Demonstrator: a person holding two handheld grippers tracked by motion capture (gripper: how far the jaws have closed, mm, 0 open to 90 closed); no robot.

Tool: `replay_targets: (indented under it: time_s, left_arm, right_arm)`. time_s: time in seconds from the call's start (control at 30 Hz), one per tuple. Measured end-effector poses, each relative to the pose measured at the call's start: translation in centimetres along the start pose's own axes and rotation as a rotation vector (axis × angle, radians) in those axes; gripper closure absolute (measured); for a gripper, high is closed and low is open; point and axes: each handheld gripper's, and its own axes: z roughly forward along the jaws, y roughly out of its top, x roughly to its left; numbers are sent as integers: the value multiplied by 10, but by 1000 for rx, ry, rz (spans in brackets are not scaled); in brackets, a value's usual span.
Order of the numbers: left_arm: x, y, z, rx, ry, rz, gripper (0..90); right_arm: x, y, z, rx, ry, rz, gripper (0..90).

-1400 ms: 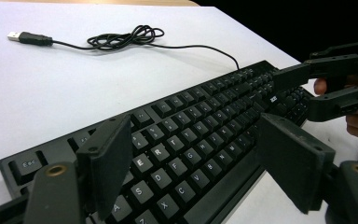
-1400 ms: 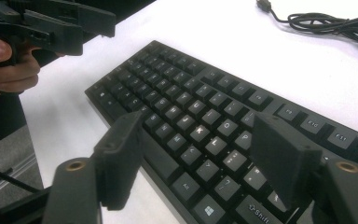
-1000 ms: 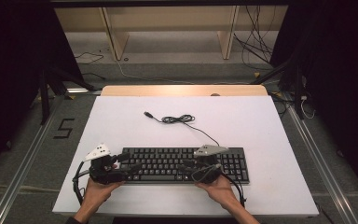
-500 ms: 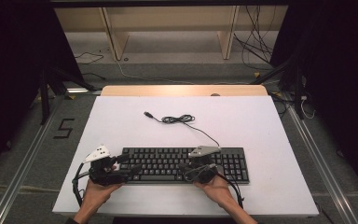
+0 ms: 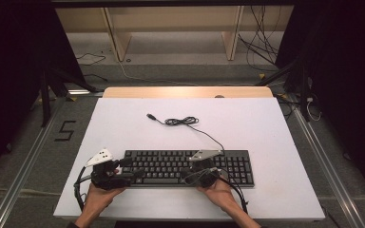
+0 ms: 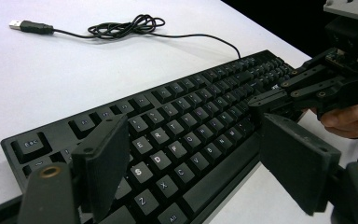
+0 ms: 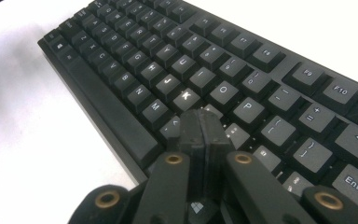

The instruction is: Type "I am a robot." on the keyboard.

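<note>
Resting over the keyboard (image 5: pixel 171 167), left hand-held gripper (image 6: pixel 191 163) released, right hand-held gripper (image 7: pixel 203 128) clenched (cable (image 5: pixel 183 121) well behind).

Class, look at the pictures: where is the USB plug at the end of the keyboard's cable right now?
In the high view, the USB plug lies on the white table beyond the keyboard, just left of the coiled cable, untouched.

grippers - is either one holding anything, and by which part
Nothing is held. The left gripper stands open over the keyboard; the right gripper is shut, empty, above the keys.
</note>
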Motion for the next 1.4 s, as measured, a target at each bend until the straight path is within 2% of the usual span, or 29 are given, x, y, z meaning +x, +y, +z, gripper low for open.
replay_targets:
  time_s: [0.23,0.53,1.03,1.4]
  left_arm:
    - [0,0,0,2,-1,2,241]
    - [-1,0,1,2,1,4,241]
    - [-1,0,0,-4,-4,4,240]
    - [-1,0,0,-3,-10,5,238]
  right_arm:
    - [2,-3,4,13,-20,-25,900]
    - [2,-2,3,9,-18,-10,900]
    - [-9,-1,-24,-109,22,51,706]
    - [-15,-2,-49,-191,27,55,461]
